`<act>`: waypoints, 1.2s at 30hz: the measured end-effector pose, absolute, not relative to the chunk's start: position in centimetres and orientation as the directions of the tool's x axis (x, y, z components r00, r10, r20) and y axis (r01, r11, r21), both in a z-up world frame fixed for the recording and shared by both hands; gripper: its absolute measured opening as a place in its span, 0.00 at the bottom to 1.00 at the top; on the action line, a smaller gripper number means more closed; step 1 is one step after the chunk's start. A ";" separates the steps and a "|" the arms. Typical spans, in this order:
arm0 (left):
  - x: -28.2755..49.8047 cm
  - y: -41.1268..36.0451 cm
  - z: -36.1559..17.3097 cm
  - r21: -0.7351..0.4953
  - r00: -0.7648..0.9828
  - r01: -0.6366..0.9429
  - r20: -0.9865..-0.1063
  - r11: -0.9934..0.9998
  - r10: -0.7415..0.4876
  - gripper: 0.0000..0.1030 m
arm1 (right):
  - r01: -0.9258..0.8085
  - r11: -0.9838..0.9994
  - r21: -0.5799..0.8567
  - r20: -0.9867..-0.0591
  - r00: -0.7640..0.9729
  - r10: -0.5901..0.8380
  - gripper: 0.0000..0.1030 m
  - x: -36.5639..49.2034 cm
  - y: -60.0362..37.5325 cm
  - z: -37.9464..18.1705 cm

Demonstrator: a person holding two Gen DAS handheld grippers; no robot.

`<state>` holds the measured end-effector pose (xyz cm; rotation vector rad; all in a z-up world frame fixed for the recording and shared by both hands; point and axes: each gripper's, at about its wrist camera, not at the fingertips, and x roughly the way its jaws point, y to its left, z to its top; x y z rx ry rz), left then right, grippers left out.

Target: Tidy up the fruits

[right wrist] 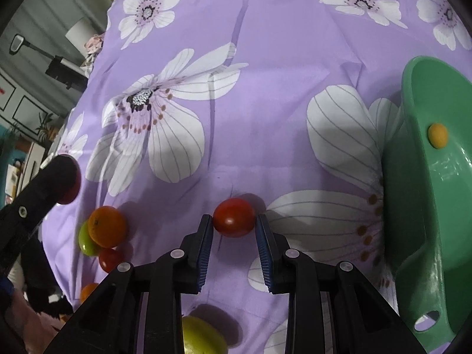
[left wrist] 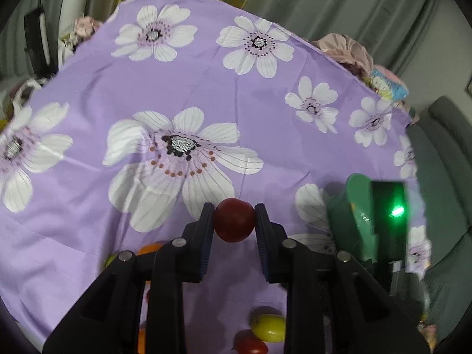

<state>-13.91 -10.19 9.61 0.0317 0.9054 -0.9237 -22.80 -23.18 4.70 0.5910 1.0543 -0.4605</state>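
Note:
My left gripper (left wrist: 234, 208) is shut on a dark red tomato (left wrist: 234, 222), held above the purple flowered cloth (left wrist: 265, 112). In the right wrist view, one left finger (right wrist: 56, 174) shows at the left edge with that tomato (right wrist: 73, 185) behind it. My right gripper (right wrist: 234, 219) is shut on a brighter red tomato (right wrist: 234, 215), low over the cloth. A green bowl (right wrist: 424, 236) lies to its right, and a small yellow-orange fruit (right wrist: 438, 135) is inside.
Loose fruits lie on the cloth: an orange one (right wrist: 107, 225), a green one (right wrist: 84, 243), a red one (right wrist: 110, 259), a small orange one (right wrist: 88, 292) and a yellow-green one (right wrist: 203, 337). The cloth's edges drop off at left and far side.

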 end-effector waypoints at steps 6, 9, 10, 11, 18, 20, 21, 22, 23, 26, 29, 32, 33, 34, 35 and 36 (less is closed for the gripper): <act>-16.2 -12.3 11.1 -0.282 0.301 0.741 -0.672 0.610 -0.676 0.26 | 0.612 0.751 0.249 -0.817 0.549 -0.176 0.30 -25.0 -23.7 9.2; -17.9 -14.0 12.0 -0.241 0.316 0.770 -0.661 0.590 -0.681 0.26 | 0.671 0.710 0.215 -0.749 0.580 -0.321 0.30 -27.6 -24.7 12.1; -18.5 -14.6 12.3 -0.234 0.310 0.783 -0.658 0.577 -0.687 0.26 | 0.680 0.699 0.221 -0.728 0.592 -0.346 0.30 -28.6 -25.1 12.9; -18.9 -15.1 12.4 -0.232 0.303 0.791 -0.655 0.566 -0.692 0.26 | 0.686 0.689 0.236 -0.708 0.607 -0.361 0.30 -29.6 -25.6 13.5; -22.9 -19.4 13.2 -0.245 0.218 0.851 -0.642 0.465 -0.735 0.26 | 0.767 0.575 0.285 -0.660 0.593 -0.462 0.30 -34.5 -28.5 15.6; -23.8 -20.6 13.3 -0.240 0.201 0.863 -0.643 0.444 -0.739 0.26 | 0.777 0.548 0.309 -0.663 0.590 -0.462 0.30 -35.2 -29.2 15.7; -24.2 -20.9 13.3 -0.239 0.194 0.868 -0.643 0.435 -0.741 0.26 | 0.783 0.533 0.320 -0.666 0.587 -0.461 0.30 -35.6 -29.6 15.6; -24.5 -21.4 13.2 -0.240 0.185 0.872 -0.646 0.427 -0.740 0.26 | 0.790 0.520 0.325 -0.670 0.580 -0.463 0.30 -35.9 -29.9 15.4; -24.9 -21.9 13.2 -0.246 0.168 0.876 -0.650 0.414 -0.741 0.26 | 0.797 0.509 0.325 -0.676 0.572 -0.464 0.30 -36.2 -30.1 15.3; -26.0 -22.8 13.0 -0.249 0.128 0.894 -0.655 0.372 -0.745 0.26 | 0.823 0.468 0.321 -0.692 0.541 -0.478 0.30 -37.4 -31.0 14.9; -27.0 -24.0 12.4 -0.232 0.110 0.905 -0.680 0.355 -0.725 0.26 | 0.845 0.426 0.324 -0.719 0.513 -0.469 0.30 -38.2 -32.0 14.1; -27.5 -25.1 11.4 -0.243 0.065 0.911 -0.712 0.332 -0.700 0.26 | 0.861 0.399 0.316 -0.735 0.488 -0.471 0.30 -39.2 -32.6 13.5; -27.4 -25.4 11.1 -0.250 0.054 0.910 -0.719 0.330 -0.693 0.26 | 0.870 0.385 0.307 -0.743 0.472 -0.474 0.30 -39.5 -32.7 13.3; -27.5 -25.6 11.0 -0.249 0.053 0.910 -0.723 0.332 -0.689 0.26 | 0.878 0.373 0.301 -0.749 0.460 -0.478 0.30 -39.8 -32.9 13.2; -27.6 -25.8 10.8 -0.245 0.054 0.911 -0.728 0.332 -0.684 0.26 | 0.881 0.366 0.299 -0.752 0.454 -0.478 0.30 -40.0 -33.1 13.0; -27.7 -25.9 10.6 -0.237 0.056 0.913 -0.733 0.332 -0.678 0.26 | 0.883 0.361 0.299 -0.757 0.450 -0.473 0.30 -40.1 -33.4 12.8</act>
